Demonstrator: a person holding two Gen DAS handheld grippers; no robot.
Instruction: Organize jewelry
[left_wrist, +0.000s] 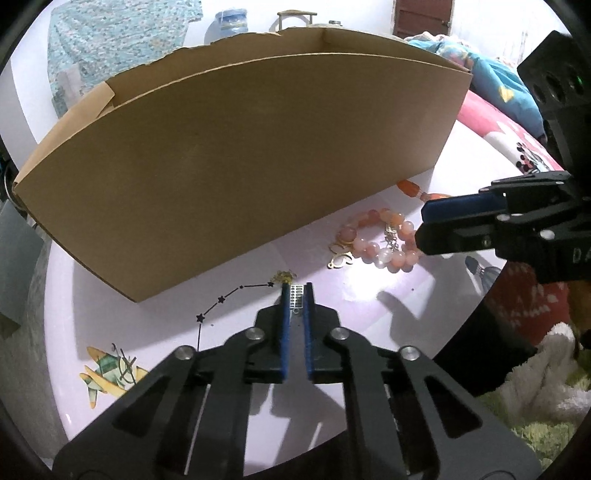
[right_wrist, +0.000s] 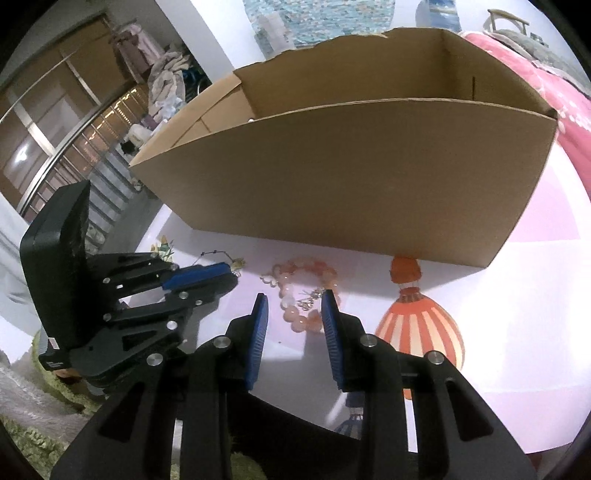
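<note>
Left gripper (left_wrist: 296, 291) pinches a silver charm (left_wrist: 296, 297) (hidden from the right wrist); right gripper (right_wrist: 293, 301) spread.

box (left_wrist: 229, 177): plain brown cardboard
bracelet (right_wrist: 306, 295): pink and peach beads, one whitish
table (left_wrist: 373, 295): pale pink, printed with an orange-striped balloon (right_wrist: 417, 328) and black stars (left_wrist: 221, 300)
gripper pads (right_wrist: 258, 332): were blue

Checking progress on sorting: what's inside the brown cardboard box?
Only bare inner walls of the brown cardboard box show; its near wall hides the floor, so contents cannot be seen.
</note>
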